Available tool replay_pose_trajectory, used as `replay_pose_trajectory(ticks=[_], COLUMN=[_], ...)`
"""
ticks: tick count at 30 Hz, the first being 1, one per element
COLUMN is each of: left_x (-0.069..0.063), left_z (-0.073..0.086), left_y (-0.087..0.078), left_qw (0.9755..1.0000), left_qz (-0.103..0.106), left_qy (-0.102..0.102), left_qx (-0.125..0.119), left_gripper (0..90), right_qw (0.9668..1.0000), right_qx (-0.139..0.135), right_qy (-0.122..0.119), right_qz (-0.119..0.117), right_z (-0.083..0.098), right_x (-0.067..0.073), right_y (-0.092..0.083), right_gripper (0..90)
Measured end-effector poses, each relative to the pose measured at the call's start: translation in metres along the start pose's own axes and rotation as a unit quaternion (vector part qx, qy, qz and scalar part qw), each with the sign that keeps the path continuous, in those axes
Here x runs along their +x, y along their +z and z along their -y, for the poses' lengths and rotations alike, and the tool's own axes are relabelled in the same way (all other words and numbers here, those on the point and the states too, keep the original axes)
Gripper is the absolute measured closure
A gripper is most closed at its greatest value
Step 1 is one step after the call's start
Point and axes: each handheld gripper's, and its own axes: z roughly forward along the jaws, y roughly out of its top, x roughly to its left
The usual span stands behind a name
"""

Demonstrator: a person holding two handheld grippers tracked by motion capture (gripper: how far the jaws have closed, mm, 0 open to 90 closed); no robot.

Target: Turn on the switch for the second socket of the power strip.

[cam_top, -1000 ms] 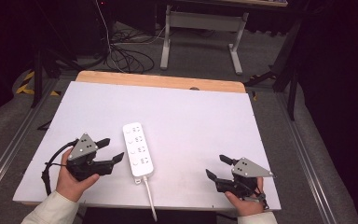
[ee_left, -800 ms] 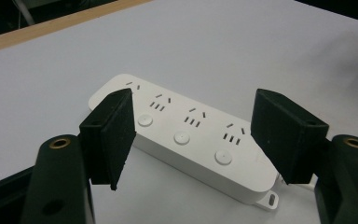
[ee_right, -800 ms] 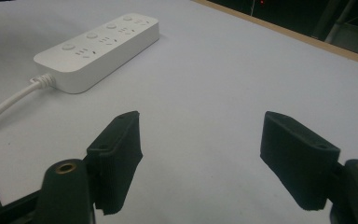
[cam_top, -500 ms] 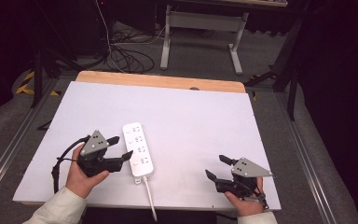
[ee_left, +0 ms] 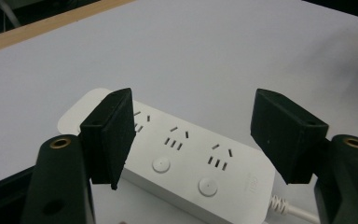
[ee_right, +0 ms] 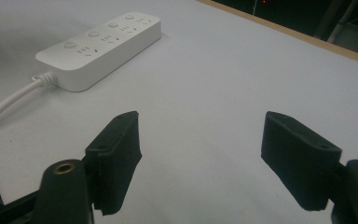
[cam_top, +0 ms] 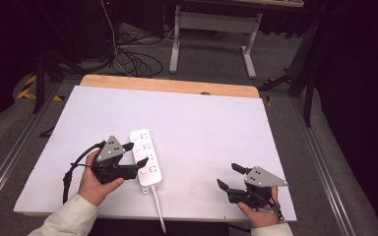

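Power strip (cam_top: 145, 158) flat on white table (cam_top: 202, 128)

A white, flat-topped table (cam_top: 211, 123) with a strip of bare light wood along its far edge (cam_top: 172, 86) stands on a grey floor. Beyond it, black cables (cam_top: 128, 61) lie tangled on the floor beside a grey metal frame stand (cam_top: 211, 37). Yellow-and-black striped tape (cam_top: 29, 88) marks the floor at far left.
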Motion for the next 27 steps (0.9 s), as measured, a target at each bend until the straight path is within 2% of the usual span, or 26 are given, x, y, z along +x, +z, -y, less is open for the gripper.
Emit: replay_pose_trajectory(ticks=[2, 3, 7, 10, 11, 16, 23, 27], left_x=[0.001, 0.003, 0.006, 0.007, 0.008, 0.011, 0.015, 0.018], left_z=[-0.001, -0.001, -0.002, -0.003, -0.003, -0.003, -0.002, -0.002], left_y=[0.0, -0.001, 0.0, 0.002, 0.002, 0.007, 0.013, 0.019], left_qw=[1.0, 0.9999, 0.9998, 0.9995, 0.9997, 0.9995, 0.9994, 0.9989], left_qz=[0.007, 0.004, -0.001, 0.007, 0.008, 0.01, 0.007, 0.014], left_qy=[-0.001, -0.011, -0.018, -0.029, -0.024, -0.027, -0.021, -0.017], left_qx=[0.004, 0.001, -0.005, -0.006, -0.002, 0.012, 0.028, 0.042], left_gripper=[45.1, 46.1, 50.6, 55.4, 58.0, 71.6, 83.6, 89.5], right_qw=[1.0, 1.0, 1.0, 1.0, 1.0, 1.0, 1.0, 1.0], right_qx=[0.001, 0.002, 0.003, 0.004, 0.004, 0.004, 0.003, 0.003], right_qy=[0.001, 0.0, -0.003, -0.004, -0.004, -0.004, -0.006, -0.005], right_qz=[0.001, 0.001, 0.002, 0.003, 0.003, 0.003, 0.004, 0.004], right_z=[0.0, 0.0, 0.0, 0.0, 0.0, 0.0, 0.0, 0.0], right_x=[0.0, 0.001, 0.001, 0.001, 0.001, 0.001, 0.001, 0.001], right_y=[0.0, 0.0, 0.0, 0.001, 0.001, 0.001, 0.001, 0.001], right_gripper=[28.6, 28.6, 28.5, 28.5, 28.5, 28.5, 28.1, 28.1])
